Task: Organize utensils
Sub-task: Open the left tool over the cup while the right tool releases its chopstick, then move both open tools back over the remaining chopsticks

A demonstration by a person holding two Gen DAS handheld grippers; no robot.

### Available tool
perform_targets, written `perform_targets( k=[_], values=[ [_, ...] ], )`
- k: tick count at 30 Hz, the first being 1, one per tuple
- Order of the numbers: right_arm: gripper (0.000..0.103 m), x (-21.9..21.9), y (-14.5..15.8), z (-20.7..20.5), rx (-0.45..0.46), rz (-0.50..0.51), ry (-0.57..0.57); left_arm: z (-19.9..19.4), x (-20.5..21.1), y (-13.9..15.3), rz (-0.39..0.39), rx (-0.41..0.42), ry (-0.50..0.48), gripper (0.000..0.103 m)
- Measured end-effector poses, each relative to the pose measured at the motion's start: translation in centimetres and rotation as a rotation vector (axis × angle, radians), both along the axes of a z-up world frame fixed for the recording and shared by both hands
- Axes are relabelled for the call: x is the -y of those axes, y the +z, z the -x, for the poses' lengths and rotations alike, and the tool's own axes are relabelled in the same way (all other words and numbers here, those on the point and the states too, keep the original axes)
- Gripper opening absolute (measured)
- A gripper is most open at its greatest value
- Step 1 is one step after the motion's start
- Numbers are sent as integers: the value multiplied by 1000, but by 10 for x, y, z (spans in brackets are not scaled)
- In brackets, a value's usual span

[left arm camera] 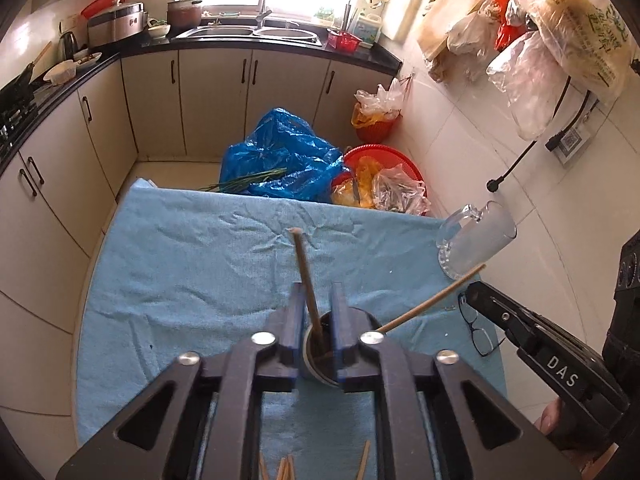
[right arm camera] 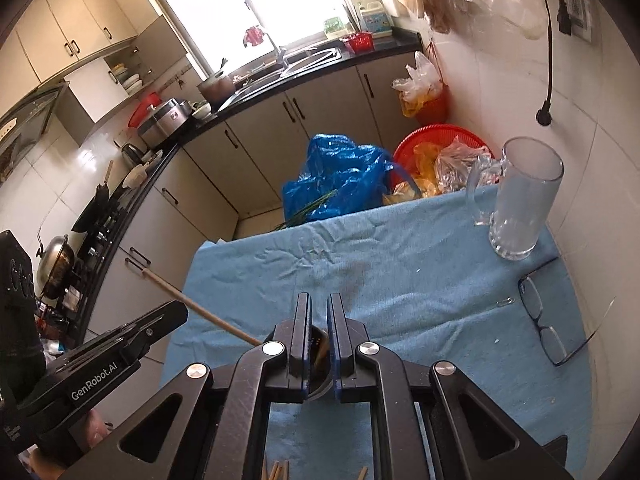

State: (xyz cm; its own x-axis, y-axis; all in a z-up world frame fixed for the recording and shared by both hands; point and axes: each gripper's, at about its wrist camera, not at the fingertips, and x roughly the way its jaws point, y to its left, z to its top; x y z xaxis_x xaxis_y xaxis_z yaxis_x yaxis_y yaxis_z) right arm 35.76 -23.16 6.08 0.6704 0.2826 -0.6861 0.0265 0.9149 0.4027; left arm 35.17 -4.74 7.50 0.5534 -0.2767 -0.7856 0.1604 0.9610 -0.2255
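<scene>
Nearest to us, at the bottom edge of both wrist views, we note loose chopsticks lying on the blue cloth, only their tips visible. These remain to be sorted.

Just ahead sits a small dark cup, partly hidden behind the fingers in both views. In the left wrist view the left gripper has its jaws drawn narrow around a chopstick that stands in the cup and leans away from us. We cannot tell whether the pads actually pinch it or merely flank it.

A second chopstick slants out to the right toward the right gripper, whose tip is close beside it. In the right wrist view the right gripper's jaws are likewise narrow, with a brown stick end between them over the cup; grip or no grip, we cannot tell. The left gripper shows at the left there, with a stick running past it.

Handling judgement: the sticks look light, stiff, thin and smooth, so likely to pivot or slip in flat pads. We would take hold near mid-length, squarely. The cup looks small and light and may tip if a stick levers on its rim.

Further off, well apart: eyeglasses, then a glass mug, fragile, near the cloth's far right corner.
</scene>
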Motion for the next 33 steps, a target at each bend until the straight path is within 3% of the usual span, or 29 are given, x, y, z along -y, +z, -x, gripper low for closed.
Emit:
perform_targets(
  k=[10, 16, 23, 33],
  values=[
    [13, 16, 32, 35, 66, -18, -44, 27, -22, 32, 3, 76, 13, 29],
    [18, 18, 21, 68, 29, -38, -37, 57, -44, 31, 9, 72, 20, 31],
    [21, 7, -33, 113, -99, -42, 2, 100, -58, -8, -36, -6, 3, 32],
    [21, 14, -124, 182, -292, -41, -46, 176, -87, -100, -65, -192, -16, 32]
  ],
)
